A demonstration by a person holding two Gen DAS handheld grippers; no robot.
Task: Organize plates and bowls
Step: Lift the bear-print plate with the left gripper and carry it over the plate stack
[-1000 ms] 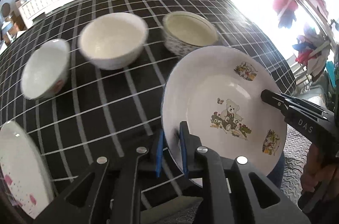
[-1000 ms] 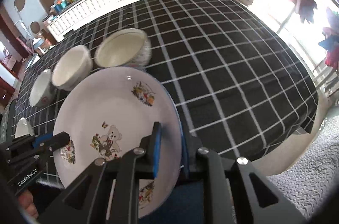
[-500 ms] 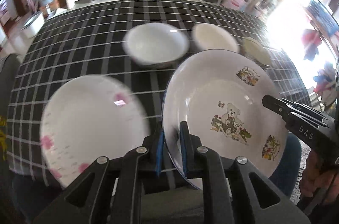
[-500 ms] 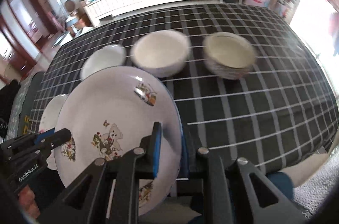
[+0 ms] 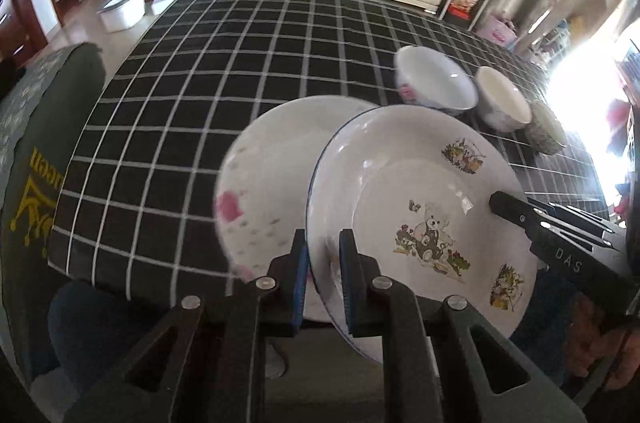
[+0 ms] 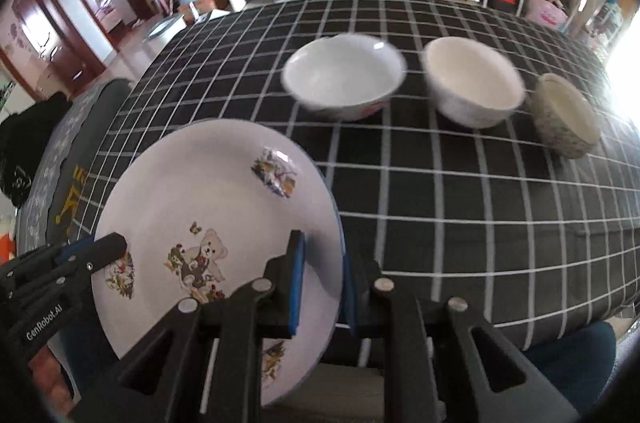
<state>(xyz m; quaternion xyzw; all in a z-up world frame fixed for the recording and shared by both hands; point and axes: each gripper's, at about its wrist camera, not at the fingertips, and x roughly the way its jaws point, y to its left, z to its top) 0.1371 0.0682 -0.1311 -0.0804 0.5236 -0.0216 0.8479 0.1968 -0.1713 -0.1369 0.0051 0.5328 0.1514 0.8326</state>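
Bear plate: round, so no long axis; printed face up, tilted, carried above the table edge, rim clamped on two opposite sides.
Left gripper: jaws pinching the plate's left rim, one blue pad on top, one beneath.
Right gripper: jaws pinching the plate's right rim, pads either side of the edge.
Pink-flowered plate: flat on the checked tablecloth, just beyond the left jaws, partly under the held plate.
Three bowls: upright, mouths up, in a row ahead of the right jaws, well apart from them.
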